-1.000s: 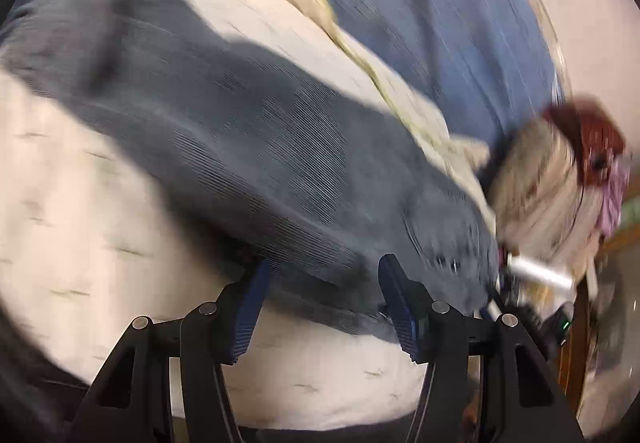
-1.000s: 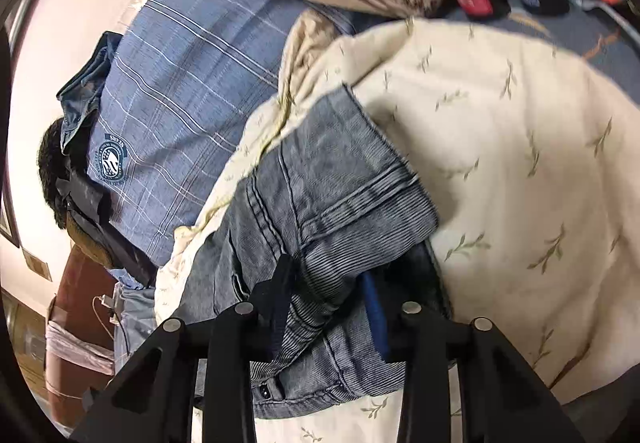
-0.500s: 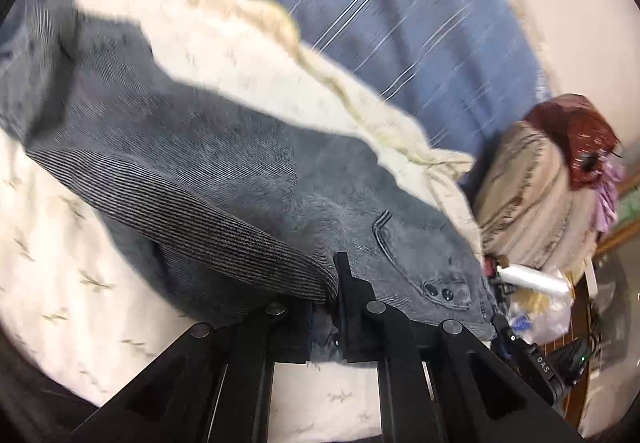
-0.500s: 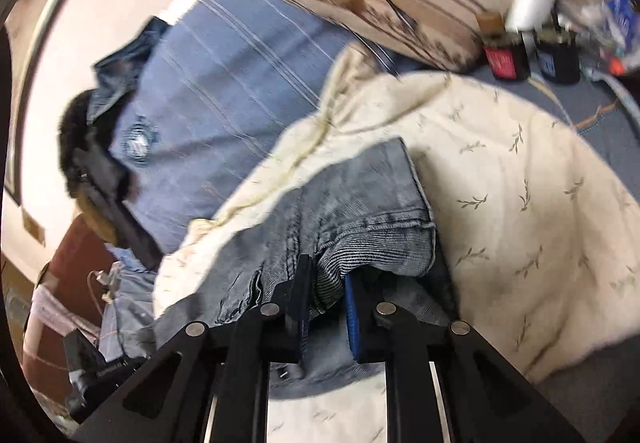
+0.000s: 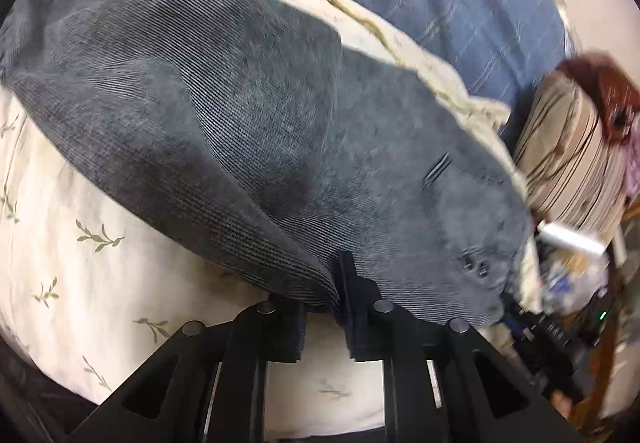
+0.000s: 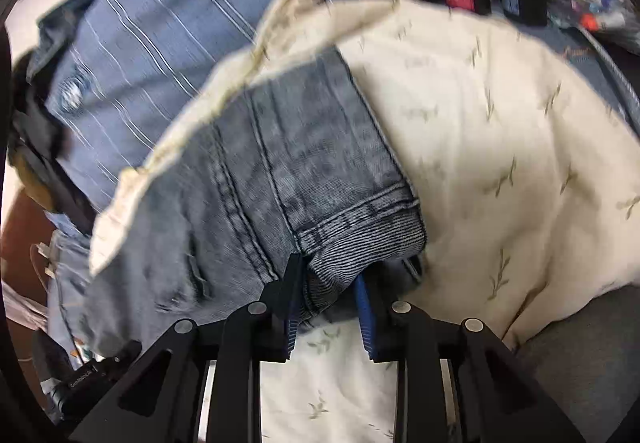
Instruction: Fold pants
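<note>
Both clamped on pants: left gripper on fold edge, right gripper on hem. Advice: move together, keep edges aligned over blanket.

Cream leaf-print quilt over blue plaid sheet; striped pillow.

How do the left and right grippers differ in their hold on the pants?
The left gripper pinches a plain folded edge of the pants; the right gripper clamps a stitched hem. The left jaws sit nearly closed; the right jaws stand wider around bunched cloth. Both are shut on the pants.
</note>
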A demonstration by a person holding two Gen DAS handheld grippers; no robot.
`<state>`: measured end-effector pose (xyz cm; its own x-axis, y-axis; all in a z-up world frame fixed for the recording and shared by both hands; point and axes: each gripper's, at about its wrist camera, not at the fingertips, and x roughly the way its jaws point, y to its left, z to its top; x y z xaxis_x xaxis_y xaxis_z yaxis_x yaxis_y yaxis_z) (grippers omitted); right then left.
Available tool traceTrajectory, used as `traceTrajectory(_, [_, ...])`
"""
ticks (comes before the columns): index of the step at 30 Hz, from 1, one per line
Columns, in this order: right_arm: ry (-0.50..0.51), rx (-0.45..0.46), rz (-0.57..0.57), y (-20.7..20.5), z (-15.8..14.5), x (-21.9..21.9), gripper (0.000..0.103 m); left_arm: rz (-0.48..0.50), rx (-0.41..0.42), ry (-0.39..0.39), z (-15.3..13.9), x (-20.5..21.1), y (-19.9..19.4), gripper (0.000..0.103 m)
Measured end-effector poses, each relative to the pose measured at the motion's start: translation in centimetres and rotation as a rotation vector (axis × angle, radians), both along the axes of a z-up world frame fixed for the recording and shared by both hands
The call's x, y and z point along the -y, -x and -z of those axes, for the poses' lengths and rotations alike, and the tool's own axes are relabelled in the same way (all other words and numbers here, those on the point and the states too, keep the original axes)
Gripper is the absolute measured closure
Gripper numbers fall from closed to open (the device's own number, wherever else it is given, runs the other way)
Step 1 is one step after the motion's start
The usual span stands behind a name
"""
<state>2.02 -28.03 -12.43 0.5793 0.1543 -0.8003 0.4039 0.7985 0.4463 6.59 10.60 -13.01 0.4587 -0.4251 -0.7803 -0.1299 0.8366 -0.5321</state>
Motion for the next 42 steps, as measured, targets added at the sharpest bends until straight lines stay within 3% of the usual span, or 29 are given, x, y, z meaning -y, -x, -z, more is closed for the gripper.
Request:
traceTrajectory(2, [-0.001,0.02,0.02,0.5,-0.6,0.1,0.076,0.025,0.02,-0.012,-0.5,0.1,0.2,0.085])
traceTrajectory(5, [0.064,0.132,0.044,1.4,-3.3,-0.4,0.069,0.037,0.093,-0.003,-3.3,-0.7,1.6,0.072])
traceTrajectory(7, [0.137,0.226,0.043,2.4,-5.4,-1.4,0.064,0.003,0.149,-0.011,-5.4,-2.6,2.8,0.055])
traceTrajectory(9, [0.205,0.308,0.017,3.1,-7.3,-3.0,0.062,-0.039,0.189,-0.017,-7.2,-4.6,3.7,0.047])
traceTrajectory(11, [0.263,0.355,0.019,3.7,-8.8,-4.3,0.056,-0.108,0.212,-0.023,-8.6,-7.5,4.6,0.046])
traceTrajectory(13, [0.321,0.354,0.019,4.0,-9.5,-5.4,0.044,-0.213,0.19,-0.036,-9.2,-11.2,4.5,0.043])
traceTrajectory(17, [0.41,0.316,0.076,4.7,-9.9,-6.8,0.044,-0.389,0.121,-0.06,-8.7,-18.4,4.7,0.043])
traceTrajectory(20, [0.376,0.276,0.08,4.9,-9.1,-7.9,0.037,-0.471,0.047,-0.028,-7.2,-21.1,3.3,0.043])
traceTrajectory(23, [0.286,0.327,-0.148,3.3,-8.9,-11.2,0.037,-0.469,0.018,-0.012,-6.1,-21.3,1.5,0.044])
traceTrajectory(25, [0.289,0.326,-0.308,1.8,-9.2,-14.5,0.039,-0.456,0.001,-0.006,-5.6,-20.9,0.9,0.045])
traceTrajectory(26, [0.285,0.326,-0.335,1.4,-9.1,-15.3,0.037,-0.455,0.008,0.019,-5.5,-20.9,0.8,0.045])
traceTrajectory(30, [0.107,0.281,-0.64,-2.5,-7.3,-21.3,0.037,-0.495,0.003,-0.025,-5.5,-22.2,-0.9,0.045])
traceTrajectory(33, [0.149,0.271,-0.854,-4.9,-5.5,-27.9,0.037,-0.498,0.0,-0.054,-5.8,-22.7,-2.7,0.048])
traceTrajectory(36, [0.174,0.227,-1.002,-7.1,-3.6,-32.6,0.04,-0.493,-0.024,-0.074,-4.4,-22.1,-3.5,0.083])
traceTrajectory(37, [0.212,0.211,-1.025,-7.7,-2.9,-33.9,0.052,-0.498,-0.028,-0.071,-4.2,-22.3,-3.5,0.092])
traceTrajectory(38, [0.24,0.199,-1.029,-8.0,-2.4,-34.6,0.064,-0.512,-0.016,-0.048,-4.0,-22.6,-3.4,0.094])
traceTrajectory(39, [0.239,0.17,-1.031,-8.7,-2.0,-35.1,0.089,-0.524,0.008,-0.012,-4.1,-22.9,-3.2,0.096])
traceTrajectory(42, [0.155,0.217,-0.95,-9.7,-4.1,-33.4,0.095,-0.53,0.157,0.062,-6.1,-23.2,-1.7,0.096])
